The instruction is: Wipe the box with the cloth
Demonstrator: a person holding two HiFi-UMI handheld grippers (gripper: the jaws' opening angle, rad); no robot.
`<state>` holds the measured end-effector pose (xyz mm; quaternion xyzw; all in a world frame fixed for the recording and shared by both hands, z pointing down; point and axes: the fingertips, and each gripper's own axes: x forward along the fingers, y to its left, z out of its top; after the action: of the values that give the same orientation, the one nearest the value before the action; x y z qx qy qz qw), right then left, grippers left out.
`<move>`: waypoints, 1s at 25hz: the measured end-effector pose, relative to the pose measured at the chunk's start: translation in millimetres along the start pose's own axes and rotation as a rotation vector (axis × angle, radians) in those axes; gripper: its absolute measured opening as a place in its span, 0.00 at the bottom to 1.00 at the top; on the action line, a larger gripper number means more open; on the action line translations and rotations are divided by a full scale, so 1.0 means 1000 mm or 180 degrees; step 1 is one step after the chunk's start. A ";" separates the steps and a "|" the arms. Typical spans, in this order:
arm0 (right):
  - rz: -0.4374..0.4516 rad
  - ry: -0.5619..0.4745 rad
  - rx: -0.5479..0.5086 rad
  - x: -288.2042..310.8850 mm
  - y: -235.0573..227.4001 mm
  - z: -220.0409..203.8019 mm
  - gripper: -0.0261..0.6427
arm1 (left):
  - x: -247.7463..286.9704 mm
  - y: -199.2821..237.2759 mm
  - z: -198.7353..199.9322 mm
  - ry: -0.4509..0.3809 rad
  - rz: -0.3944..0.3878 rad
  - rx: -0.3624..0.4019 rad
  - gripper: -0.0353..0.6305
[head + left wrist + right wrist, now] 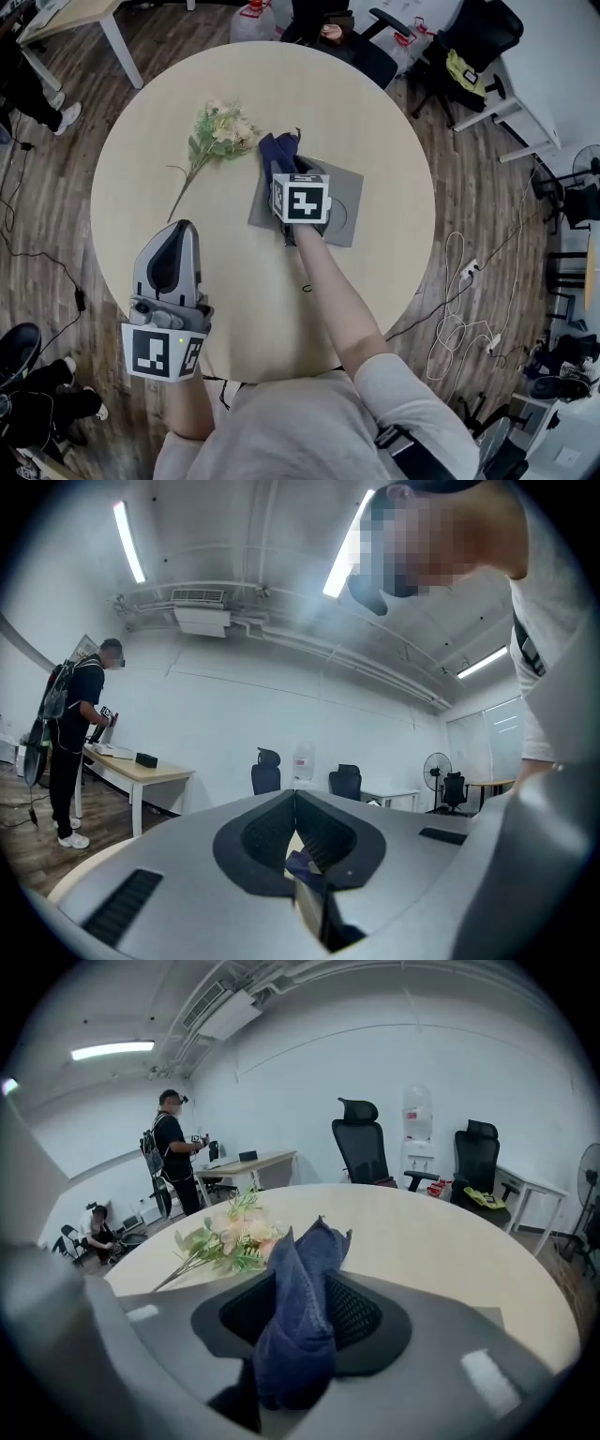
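— Holding what, the right claw (287,176)?
— Pinched shut on the soft, limp cloth (278,150), frame centre, at the flat box's (345,202) upper-left corner. Box looks light; press gently. Left claw (181,230), lower left: closed, empty.

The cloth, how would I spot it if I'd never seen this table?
Find the big round table, then the flat grey box near its middle. At the box's far left corner, the right gripper pinches the cloth, beside the flowers. It is the only dark blue, crumpled thing there.
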<state>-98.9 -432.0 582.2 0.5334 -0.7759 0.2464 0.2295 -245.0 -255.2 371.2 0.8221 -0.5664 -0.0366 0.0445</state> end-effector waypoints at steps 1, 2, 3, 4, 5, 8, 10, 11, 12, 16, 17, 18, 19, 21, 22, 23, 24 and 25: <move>-0.0006 0.0048 -0.0052 0.002 0.001 -0.003 0.31 | 0.000 0.000 0.000 0.0003 0.0005 -0.0004 0.06; -0.0014 0.0100 -0.0124 0.005 0.003 -0.005 0.31 | 0.000 0.000 0.000 0.0005 0.0009 -0.0008 0.07; -0.0028 0.0154 -0.0225 0.007 0.004 -0.007 0.31 | 0.000 0.000 0.000 0.0006 0.0011 -0.0011 0.07; -0.0044 0.0201 -0.0341 0.009 0.006 -0.009 0.29 | 0.000 0.000 0.000 0.0008 0.0010 -0.0012 0.07; -0.0053 0.0233 -0.0444 0.011 0.008 -0.009 0.24 | 0.001 -0.001 0.000 0.0010 0.0007 -0.0013 0.06; -0.0035 0.0274 -0.0564 0.012 0.008 -0.009 0.19 | 0.003 -0.005 0.001 0.0018 -0.0010 -0.0013 0.06; -0.0034 0.0287 -0.0577 0.010 0.003 -0.009 0.19 | 0.004 -0.009 0.001 0.0019 -0.0023 -0.0014 0.07; -0.0046 0.0291 -0.0570 0.009 0.000 -0.010 0.19 | 0.005 -0.011 0.001 0.0019 -0.0031 -0.0013 0.07; -0.0064 0.0293 -0.0547 0.007 -0.005 -0.011 0.19 | 0.005 -0.013 0.001 0.0019 -0.0040 -0.0011 0.06; -0.0192 0.0294 -0.0435 -0.001 -0.030 -0.015 0.18 | 0.007 -0.021 0.002 0.0013 -0.0082 -0.0004 0.06; -0.0235 0.0292 -0.0421 -0.002 -0.038 -0.017 0.18 | 0.008 -0.022 0.002 0.0012 -0.0093 -0.0004 0.06; -0.0278 0.0287 -0.0408 -0.004 -0.046 -0.019 0.18 | 0.009 -0.024 0.002 0.0011 -0.0106 -0.0005 0.06; -0.0315 0.0282 -0.0392 -0.006 -0.054 -0.021 0.18 | 0.010 -0.026 0.001 0.0009 -0.0121 -0.0006 0.06; -0.0378 0.0278 -0.0343 -0.011 -0.067 -0.023 0.18 | 0.012 -0.031 0.001 0.0003 -0.0151 -0.0010 0.06; -0.0407 0.0276 -0.0314 -0.014 -0.074 -0.024 0.18 | 0.014 -0.033 0.001 0.0000 -0.0168 -0.0012 0.07; -0.0435 0.0273 -0.0286 -0.017 -0.080 -0.025 0.18 | 0.015 -0.035 0.002 -0.0001 -0.0185 -0.0012 0.06; -0.0462 0.0268 -0.0259 -0.020 -0.086 -0.026 0.18 | 0.016 -0.038 0.002 -0.0001 -0.0203 -0.0012 0.07; -0.0491 0.0263 -0.0234 -0.024 -0.092 -0.028 0.18 | 0.017 -0.040 0.002 0.0001 -0.0220 -0.0012 0.06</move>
<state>-2.3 -426.2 601.7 0.5721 -0.7310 0.2212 0.2990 -201.8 -256.6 364.3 0.8411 -0.5376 -0.0390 0.0448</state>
